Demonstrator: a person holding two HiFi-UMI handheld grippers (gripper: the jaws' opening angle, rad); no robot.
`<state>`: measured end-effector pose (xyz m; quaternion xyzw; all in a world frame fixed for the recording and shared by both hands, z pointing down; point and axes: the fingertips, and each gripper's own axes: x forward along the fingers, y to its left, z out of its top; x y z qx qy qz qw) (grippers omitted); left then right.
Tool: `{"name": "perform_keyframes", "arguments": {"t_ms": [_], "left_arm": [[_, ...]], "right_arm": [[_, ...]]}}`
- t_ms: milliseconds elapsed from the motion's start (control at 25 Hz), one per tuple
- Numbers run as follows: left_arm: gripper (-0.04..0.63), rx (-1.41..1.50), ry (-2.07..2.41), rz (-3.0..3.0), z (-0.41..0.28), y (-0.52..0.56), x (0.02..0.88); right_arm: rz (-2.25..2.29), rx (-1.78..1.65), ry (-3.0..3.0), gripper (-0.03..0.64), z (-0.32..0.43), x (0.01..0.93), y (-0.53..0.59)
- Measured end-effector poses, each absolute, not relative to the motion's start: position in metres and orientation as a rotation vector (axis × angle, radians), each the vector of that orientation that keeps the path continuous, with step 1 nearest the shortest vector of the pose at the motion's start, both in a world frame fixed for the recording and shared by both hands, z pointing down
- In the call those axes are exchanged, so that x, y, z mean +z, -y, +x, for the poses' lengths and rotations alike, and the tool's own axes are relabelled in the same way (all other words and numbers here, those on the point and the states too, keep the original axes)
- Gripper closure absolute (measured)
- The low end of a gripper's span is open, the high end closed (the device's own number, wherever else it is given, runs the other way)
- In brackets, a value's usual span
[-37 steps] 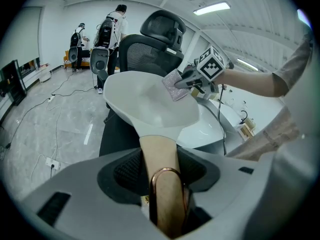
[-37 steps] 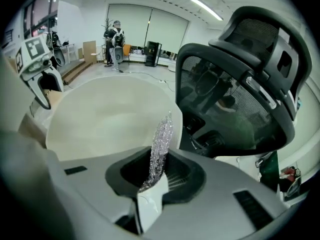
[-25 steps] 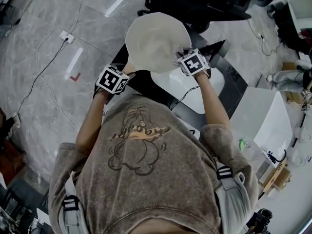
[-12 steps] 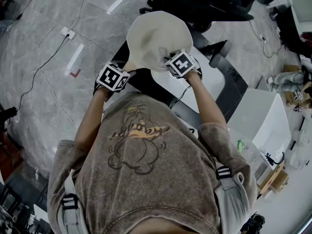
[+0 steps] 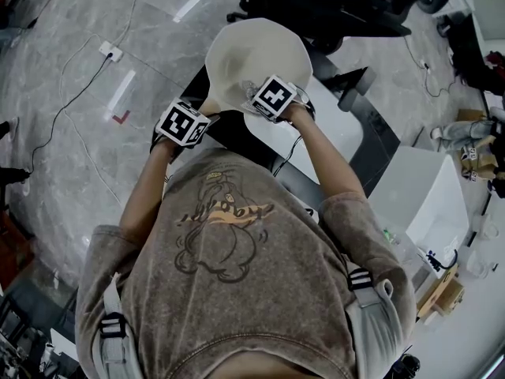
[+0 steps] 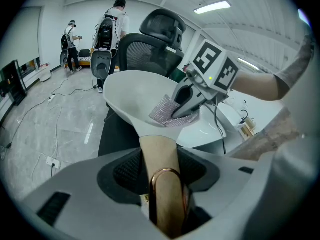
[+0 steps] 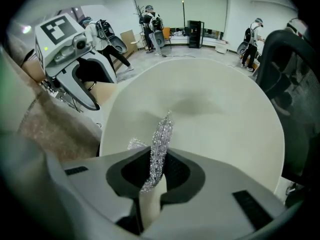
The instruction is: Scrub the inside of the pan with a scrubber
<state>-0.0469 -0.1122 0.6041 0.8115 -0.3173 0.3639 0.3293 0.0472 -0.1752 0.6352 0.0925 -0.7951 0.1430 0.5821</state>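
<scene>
A cream pan [image 5: 256, 58] is held up in the air in front of the person. Its tan handle [image 6: 159, 161], with a copper hanging loop at the end, sits between the jaws of my left gripper [image 6: 162, 184], which is shut on it. My right gripper [image 7: 156, 171] is shut on a silvery mesh scrubber [image 7: 161, 144], and the scrubber rests against the pan's inner surface [image 7: 210, 114] near the handle side. In the left gripper view the scrubber [image 6: 167, 113] and the right gripper [image 6: 192, 98] lie inside the pan's bowl [image 6: 135, 91].
A black office chair [image 6: 152, 44] stands just beyond the pan. A white table [image 5: 430, 196] is at the right, with a white oval surface [image 5: 316, 129] under the hands. Cables and a power strip [image 5: 109, 52] lie on the grey floor. Other people stand far off in the room.
My right gripper with the scrubber has slid left across the pan's inside, toward the handle side. The left gripper and pan have stayed nearly still.
</scene>
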Motion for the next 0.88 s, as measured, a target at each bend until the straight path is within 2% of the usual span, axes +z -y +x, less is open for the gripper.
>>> {"name": "perform_keyframes", "arguments": {"t_ms": [600,880], "left_arm": [[0.367,0.953,0.830,2.113,-0.047,0.112,0.605],[0.367,0.954,0.830,2.111,-0.047,0.111,0.604]], "right_arm": [[0.220,0.269,1.895,0.552,-0.012,0.653,0.218],[0.298,0.415,1.919,0.551,-0.012,0.671,0.243]]}}
